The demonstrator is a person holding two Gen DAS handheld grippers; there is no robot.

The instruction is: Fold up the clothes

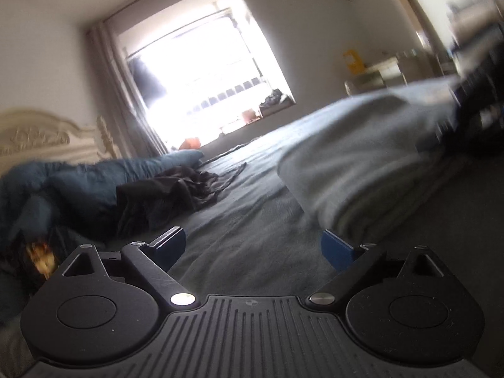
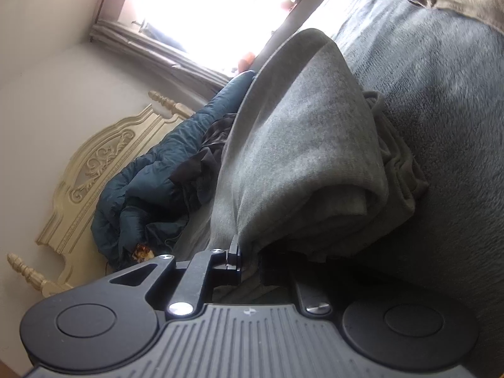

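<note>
While the left gripper hangs wide open and empty above the bedspread, the right gripper pinches an edge of the grey garment, jaws nearly together; the garment lies folded on the bed, beside a dark blue quilt.

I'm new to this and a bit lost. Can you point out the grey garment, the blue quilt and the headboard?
grey garment [image 2: 302, 145]: right wrist view, its folded top layer.
blue quilt [image 2: 151, 179]: right wrist view, its bunched middle.
headboard [image 2: 94, 170]: right wrist view, its carved panel.
</note>
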